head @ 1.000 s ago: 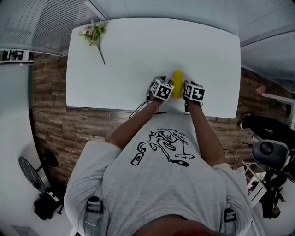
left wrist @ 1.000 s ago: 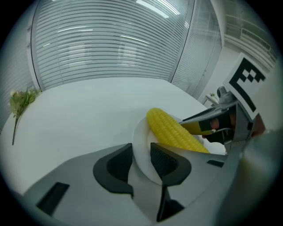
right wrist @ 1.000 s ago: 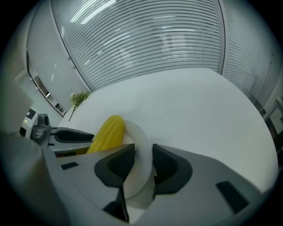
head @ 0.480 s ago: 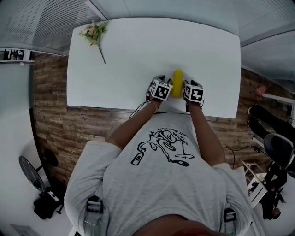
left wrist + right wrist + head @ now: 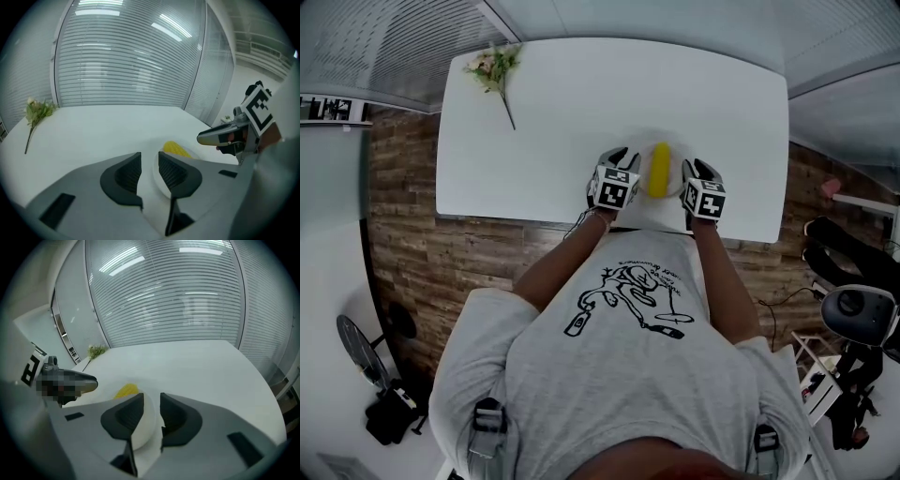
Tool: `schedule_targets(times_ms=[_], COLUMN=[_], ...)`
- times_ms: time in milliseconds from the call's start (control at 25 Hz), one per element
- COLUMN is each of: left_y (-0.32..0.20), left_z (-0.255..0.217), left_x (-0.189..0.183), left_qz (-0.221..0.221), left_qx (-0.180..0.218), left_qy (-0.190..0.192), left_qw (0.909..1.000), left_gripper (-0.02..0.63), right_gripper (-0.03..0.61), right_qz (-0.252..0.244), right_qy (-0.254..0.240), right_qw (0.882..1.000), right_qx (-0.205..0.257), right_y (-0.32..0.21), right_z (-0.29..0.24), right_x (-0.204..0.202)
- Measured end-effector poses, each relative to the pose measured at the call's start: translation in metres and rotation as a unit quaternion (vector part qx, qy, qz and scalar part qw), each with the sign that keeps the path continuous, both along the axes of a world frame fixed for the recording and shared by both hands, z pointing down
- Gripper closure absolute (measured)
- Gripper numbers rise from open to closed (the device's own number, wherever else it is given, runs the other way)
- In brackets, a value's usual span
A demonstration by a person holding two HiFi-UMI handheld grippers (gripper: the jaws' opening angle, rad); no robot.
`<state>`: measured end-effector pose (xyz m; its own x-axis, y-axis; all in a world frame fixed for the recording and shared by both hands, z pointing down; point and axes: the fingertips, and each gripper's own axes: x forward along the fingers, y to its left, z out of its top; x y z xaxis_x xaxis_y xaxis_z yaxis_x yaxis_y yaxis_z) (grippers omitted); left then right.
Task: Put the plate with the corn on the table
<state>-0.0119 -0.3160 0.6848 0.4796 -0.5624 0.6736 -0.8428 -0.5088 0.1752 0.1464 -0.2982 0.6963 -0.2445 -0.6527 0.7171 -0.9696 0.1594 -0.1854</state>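
Observation:
A yellow corn cob (image 5: 658,171) lies on a white plate (image 5: 676,161) that rests on the white table (image 5: 562,112) near its front edge. My left gripper (image 5: 622,157) hangs at the plate's left side and my right gripper (image 5: 699,171) at its right, both a little above the table. In the left gripper view the plate's rim (image 5: 160,183) shows in the gap of the left gripper (image 5: 150,164), with the corn (image 5: 176,149) behind. In the right gripper view the plate (image 5: 145,427) shows between the right gripper's (image 5: 152,411) pads. Both pairs of jaws have just been closing slightly, and neither presses on the plate.
A sprig of flowers (image 5: 492,67) lies at the table's far left corner. Wooden floor surrounds the table, with a chair (image 5: 853,309) at the right. Slatted blinds fill the background of both gripper views.
Both grippers have drawn outward from the plate's sides and risen. The plate with the corn stays where it was on the table.

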Motion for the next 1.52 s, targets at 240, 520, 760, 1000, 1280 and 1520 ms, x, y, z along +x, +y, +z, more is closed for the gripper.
schedule_targets(times_ms=[240,520,760,1000,1280,1520], left_y=[-0.007,-0.003,0.008,0.023,0.047,0.057], left_z=[-0.063,-0.169,-0.253,-0.316,-0.368,-0.389], left_x=[-0.015,-0.011,-0.012,-0.02,-0.03,-0.03], left_qz=[-0.018,0.004,0.022,0.025,0.03,0.036], left_qx=[0.076,0.182,0.251,0.29,0.317,0.324], left_qy=[0.042,0.087,0.129,0.166,0.187,0.196], left_qw=[0.9961,0.9794,0.959,0.9423,0.9292,0.9248], left_gripper=[0.55,0.58,0.586,0.586,0.586,0.586], right_gripper=[0.505,0.538,0.558,0.571,0.571,0.572], right_qz=[-0.043,-0.076,-0.087,-0.1,-0.114,-0.116], right_qy=[0.016,0.008,-0.005,-0.016,-0.038,-0.039], right_qw=[0.994,0.977,0.961,0.947,0.933,0.929], right_qx=[0.099,0.198,0.261,0.304,0.339,0.349], right_y=[-0.006,0.001,0.014,0.029,0.056,0.064], right_z=[-0.074,-0.177,-0.257,-0.317,-0.373,-0.398], right_x=[0.0,-0.013,-0.022,-0.032,-0.042,-0.046])
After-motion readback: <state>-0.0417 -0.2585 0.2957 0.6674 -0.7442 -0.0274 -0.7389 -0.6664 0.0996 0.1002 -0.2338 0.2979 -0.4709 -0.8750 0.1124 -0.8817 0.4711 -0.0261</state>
